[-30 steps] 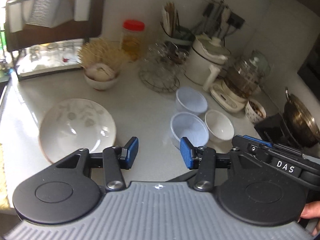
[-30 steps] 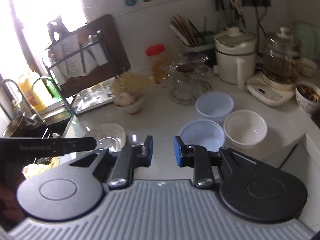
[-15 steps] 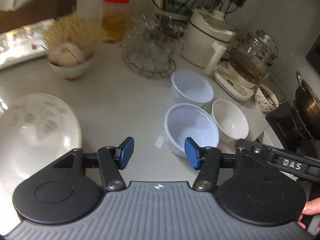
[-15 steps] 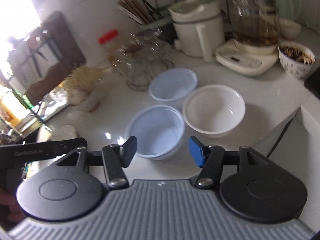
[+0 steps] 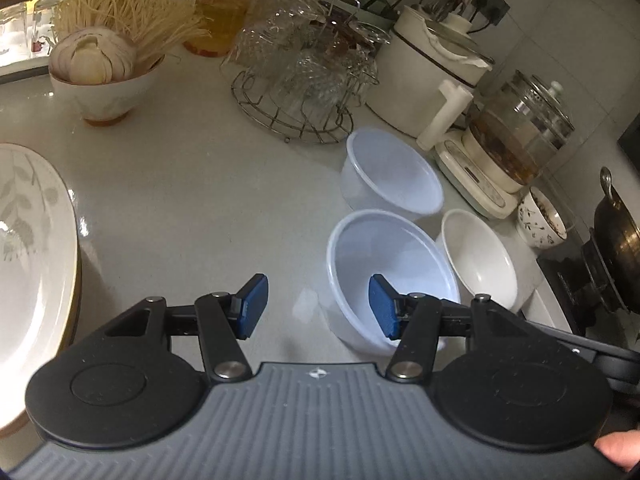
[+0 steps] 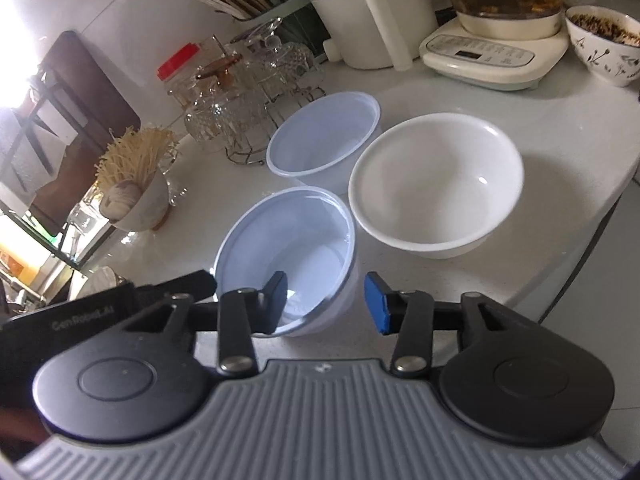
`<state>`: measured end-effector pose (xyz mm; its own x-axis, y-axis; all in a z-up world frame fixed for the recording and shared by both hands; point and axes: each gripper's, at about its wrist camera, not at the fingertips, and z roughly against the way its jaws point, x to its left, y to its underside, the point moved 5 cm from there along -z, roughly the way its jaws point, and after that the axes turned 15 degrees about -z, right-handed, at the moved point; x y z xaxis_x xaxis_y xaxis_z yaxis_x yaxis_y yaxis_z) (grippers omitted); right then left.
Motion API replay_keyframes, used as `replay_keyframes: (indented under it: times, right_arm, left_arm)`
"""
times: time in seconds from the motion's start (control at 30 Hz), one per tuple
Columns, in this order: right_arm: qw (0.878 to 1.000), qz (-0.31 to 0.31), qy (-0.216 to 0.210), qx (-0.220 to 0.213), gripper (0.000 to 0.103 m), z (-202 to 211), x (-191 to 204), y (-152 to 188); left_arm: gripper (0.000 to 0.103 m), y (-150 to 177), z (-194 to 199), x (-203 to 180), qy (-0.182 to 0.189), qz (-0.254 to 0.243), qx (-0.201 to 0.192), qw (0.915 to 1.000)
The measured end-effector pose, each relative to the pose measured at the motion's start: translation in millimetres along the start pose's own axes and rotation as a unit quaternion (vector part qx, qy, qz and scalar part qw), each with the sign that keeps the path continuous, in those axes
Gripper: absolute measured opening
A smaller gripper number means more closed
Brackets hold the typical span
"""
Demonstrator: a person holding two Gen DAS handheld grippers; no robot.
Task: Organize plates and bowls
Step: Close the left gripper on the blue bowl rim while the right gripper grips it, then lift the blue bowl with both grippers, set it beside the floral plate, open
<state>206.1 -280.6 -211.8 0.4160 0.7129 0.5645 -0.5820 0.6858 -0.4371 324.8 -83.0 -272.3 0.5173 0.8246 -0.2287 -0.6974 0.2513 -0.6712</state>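
Observation:
Three empty bowls stand together on the white counter. The near pale blue bowl (image 5: pixel 384 256) (image 6: pixel 288 240) has a second pale blue bowl (image 5: pixel 394 176) (image 6: pixel 324 140) behind it and a white bowl (image 5: pixel 480 260) (image 6: pixel 436 180) to its right. A white leaf-patterned plate (image 5: pixel 28 248) lies at the far left. My left gripper (image 5: pixel 318 306) is open, its right finger over the near blue bowl's inside, its left finger outside the rim. My right gripper (image 6: pixel 328 302) is open, straddling that bowl's right rim, left finger inside.
A wire rack of glasses (image 5: pixel 304 76), a bowl of enoki mushrooms (image 5: pixel 108 64), a white cooker (image 5: pixel 424 68), a glass kettle on a base (image 5: pixel 508 144), a patterned bowl (image 6: pixel 608 40) and a dark wok (image 5: pixel 616 252) surround the bowls. The counter edge runs close at right (image 6: pixel 600 220).
Both grippers have moved forward and down to the near blue bowl. Each now has one finger over its inside. The right gripper opened wider during the last second.

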Motion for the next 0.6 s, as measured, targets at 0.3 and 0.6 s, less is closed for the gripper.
replay_keyframes:
  times: [0.3, 0.6]
  right_arm:
    - [1.000, -0.008, 0.005, -0.004, 0.026, -14, 2, 0]
    - [1.000, 0.011, 0.005, -0.002, 0.017, -15, 10, 2]
  left_arm:
    - [0.037, 3, -15, 9, 0.026, 0.011, 0.010, 0.9995]
    - [0.017, 1, -11, 15, 0.051, 0.018, -0.001, 0.9985]
